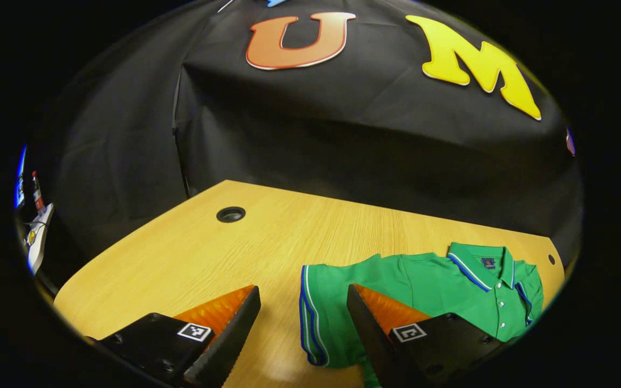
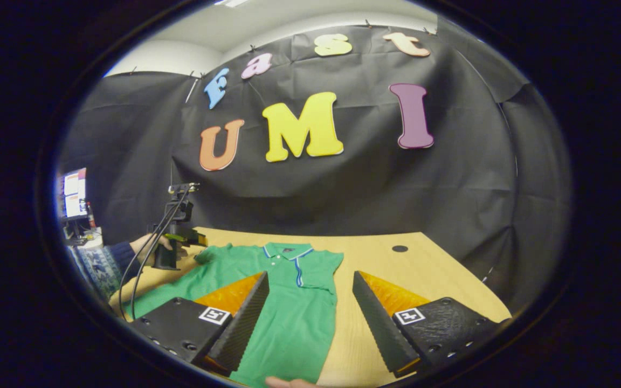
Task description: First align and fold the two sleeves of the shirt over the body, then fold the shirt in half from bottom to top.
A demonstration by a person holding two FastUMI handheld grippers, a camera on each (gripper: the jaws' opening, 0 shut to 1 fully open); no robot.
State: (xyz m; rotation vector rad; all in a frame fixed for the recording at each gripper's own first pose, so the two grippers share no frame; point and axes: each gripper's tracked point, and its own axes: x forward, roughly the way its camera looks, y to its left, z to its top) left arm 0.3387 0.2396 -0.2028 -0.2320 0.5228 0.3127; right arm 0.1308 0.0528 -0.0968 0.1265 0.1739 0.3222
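A green polo shirt [image 1: 429,280] with blue and white trim lies flat on the wooden table [image 1: 192,253], collar [image 1: 483,261] toward the booth wall. In the left gripper view its near sleeve [image 1: 316,312] is spread out, and my left gripper [image 1: 302,291] hovers open over the sleeve's cuff. In the right gripper view the shirt [image 2: 289,318] runs toward me, and its right sleeve [image 2: 316,269] seems folded in over the body. My right gripper [image 2: 310,276] is open above the shirt's right side. A hand holds the left gripper [image 2: 178,237] at the shirt's far left sleeve.
Round cable holes [image 1: 230,214] [image 2: 399,248] sit in the table near the back edge. A sleeve and hand [image 2: 127,253] reach in from the left with trailing cables [image 2: 138,280]. A monitor [image 2: 75,199] stands beyond the table's left end. Bare table [image 2: 429,275] lies right of the shirt.
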